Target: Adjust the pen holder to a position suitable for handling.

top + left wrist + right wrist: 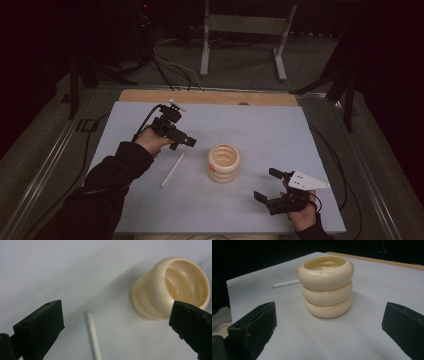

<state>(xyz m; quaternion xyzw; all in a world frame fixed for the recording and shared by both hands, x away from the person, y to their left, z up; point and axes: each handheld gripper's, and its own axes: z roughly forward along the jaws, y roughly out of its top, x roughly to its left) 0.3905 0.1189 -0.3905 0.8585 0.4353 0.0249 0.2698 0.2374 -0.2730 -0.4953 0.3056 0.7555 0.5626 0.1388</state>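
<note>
A cream cup (223, 162) shaped like three stacked rings stands upright near the middle of the pale sheet. A thin white stick (172, 170) lies flat to its left. My left gripper (184, 144) hovers above the stick's far end, open and empty. In the left gripper view the stick (93, 335) lies between the wide jaws, with the cup (172, 287) at upper right. My right gripper (267, 185) rests low to the right of the cup, open with nothing in it. In the right gripper view the cup (327, 287) stands ahead, and the stick (285, 284) pokes out behind it.
A small orange piece (212, 168) sits against the cup's left side. The pale sheet (280, 130) covers a wooden board whose far edge (210, 96) shows. A metal stand (245, 30) and cables are on the floor beyond the table.
</note>
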